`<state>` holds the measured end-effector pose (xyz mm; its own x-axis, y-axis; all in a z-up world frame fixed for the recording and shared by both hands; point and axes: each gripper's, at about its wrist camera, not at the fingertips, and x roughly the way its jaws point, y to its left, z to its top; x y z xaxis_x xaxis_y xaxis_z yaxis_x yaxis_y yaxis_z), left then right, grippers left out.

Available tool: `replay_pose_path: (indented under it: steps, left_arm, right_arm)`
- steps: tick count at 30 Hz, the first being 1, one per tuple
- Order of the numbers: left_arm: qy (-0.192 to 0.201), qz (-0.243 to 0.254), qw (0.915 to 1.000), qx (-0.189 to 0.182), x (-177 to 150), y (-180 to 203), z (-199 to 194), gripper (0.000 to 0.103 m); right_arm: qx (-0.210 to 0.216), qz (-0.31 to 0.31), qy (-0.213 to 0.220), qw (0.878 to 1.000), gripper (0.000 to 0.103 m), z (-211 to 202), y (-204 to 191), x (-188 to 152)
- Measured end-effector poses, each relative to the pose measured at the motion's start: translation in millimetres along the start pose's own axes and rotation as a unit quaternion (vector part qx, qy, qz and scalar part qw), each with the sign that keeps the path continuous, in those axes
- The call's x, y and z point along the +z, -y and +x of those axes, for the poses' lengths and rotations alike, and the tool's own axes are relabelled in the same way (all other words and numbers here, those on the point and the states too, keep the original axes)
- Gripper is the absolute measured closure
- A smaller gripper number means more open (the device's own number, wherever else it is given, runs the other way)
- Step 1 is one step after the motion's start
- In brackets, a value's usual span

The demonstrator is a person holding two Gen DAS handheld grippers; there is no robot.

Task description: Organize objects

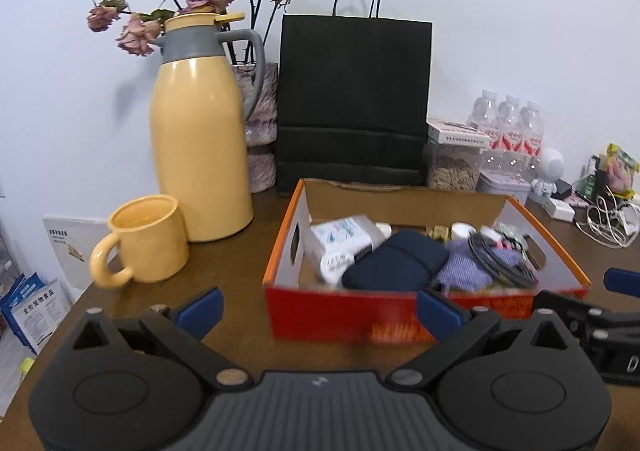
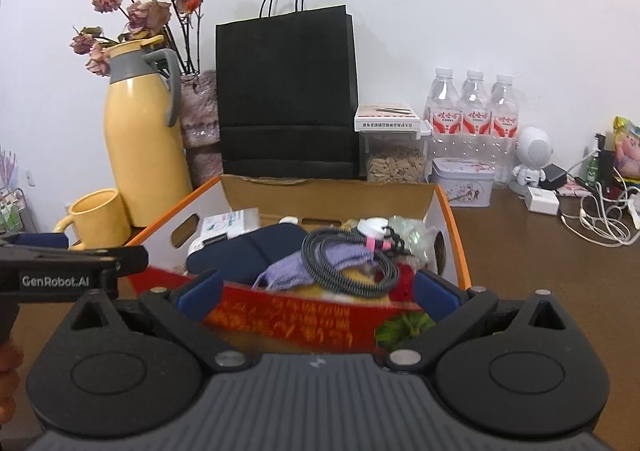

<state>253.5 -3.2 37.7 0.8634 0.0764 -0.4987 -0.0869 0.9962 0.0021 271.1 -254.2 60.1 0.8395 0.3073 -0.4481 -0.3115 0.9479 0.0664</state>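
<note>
An open red and orange cardboard box [image 1: 340,315] [image 2: 280,321] sits on the brown table. It holds a navy pouch [image 1: 394,261] [image 2: 248,251], a purple cloth [image 1: 466,265] [image 2: 296,269], a coiled black cable [image 1: 500,261] [image 2: 344,263] and a white packet [image 1: 340,237] [image 2: 228,225]. My left gripper [image 1: 318,309] is open and empty, just in front of the box's near wall. My right gripper [image 2: 318,295] is open and empty, its fingertips at the box's near rim. The right gripper also shows at the right edge of the left wrist view.
A yellow thermos jug [image 1: 200,131] [image 2: 142,131] and yellow mug [image 1: 146,241] [image 2: 100,217] stand left of the box. A black paper bag [image 1: 354,99] [image 2: 286,91], vase of dried roses, seed jar [image 2: 394,161], tin [image 2: 462,181], water bottles [image 2: 474,107] and cables [image 2: 600,219] line the back and right.
</note>
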Motion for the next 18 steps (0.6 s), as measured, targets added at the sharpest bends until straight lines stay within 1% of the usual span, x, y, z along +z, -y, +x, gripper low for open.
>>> replay_pose_path:
  steps: [11, 14, 18]
  left_arm:
    - [-0.009, 0.016, 0.9998, 0.001, -40, -3, -68, 0.000]
    - [-0.007, 0.020, 0.9998, 0.006, -46, -2, -81, 0.000]
    - [-0.006, 0.021, 0.9998, 0.003, -51, -1, -90, 0.000]
  right_arm:
    - [0.000, -0.005, -0.012, 1.000, 0.000, -66, -14, -29]
    - [0.002, -0.007, -0.015, 1.000, 0.000, -79, -17, -38]
    - [0.002, -0.006, -0.017, 1.000, 0.000, -92, -19, -45]
